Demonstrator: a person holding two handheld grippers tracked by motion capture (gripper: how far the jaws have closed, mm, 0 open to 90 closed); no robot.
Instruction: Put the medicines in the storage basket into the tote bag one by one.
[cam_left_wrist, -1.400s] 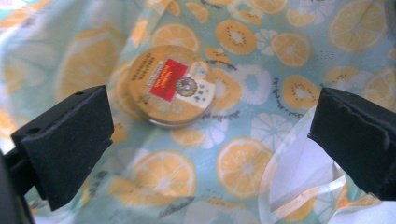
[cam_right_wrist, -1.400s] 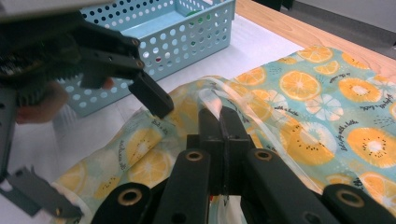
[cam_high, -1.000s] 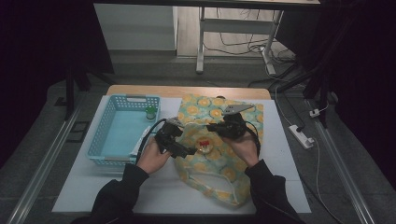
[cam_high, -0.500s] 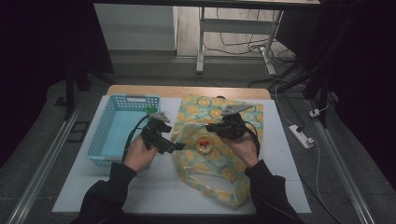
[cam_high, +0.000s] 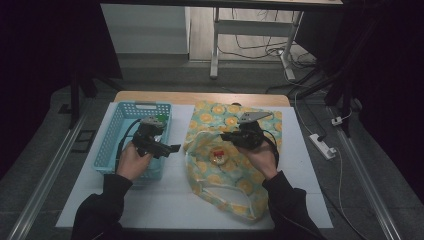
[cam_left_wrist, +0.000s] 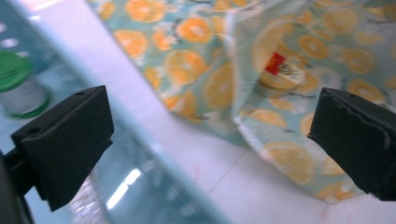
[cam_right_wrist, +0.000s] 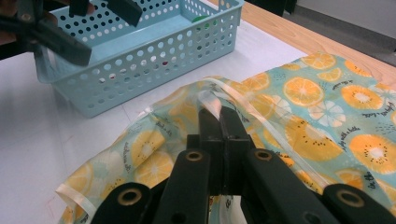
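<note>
An orange-print fabric bag (cam_high: 227, 172) lies on the white board, its mouth held up. Inside the mouth sits a small round jar (cam_high: 218, 156) with a red label, which the left gripper view shows lying in the bag (cam_left_wrist: 280, 77). My right gripper (cam_high: 226, 135) is shut on the bag's rim (cam_right_wrist: 219, 105), lifting it. My left gripper (cam_high: 168, 145) hovers over the right wall of the blue basket (cam_high: 112, 150), pointing toward the bag. It stands open (cam_left_wrist: 210, 140) with nothing between its jaws. A green-lidded jar (cam_left_wrist: 18, 88) stands in the basket.
The white board (cam_high: 165, 200) covers a wooden table (cam_high: 200, 97). A power strip (cam_high: 320, 146) lies on the floor at the right. A metal rail (cam_high: 50, 175) runs along the left side. Desk legs and cables stand behind the table.
My left gripper has drawn back leftward from the bag's mouth to above the basket's right wall. The right gripper has kept still, holding the rim.
</note>
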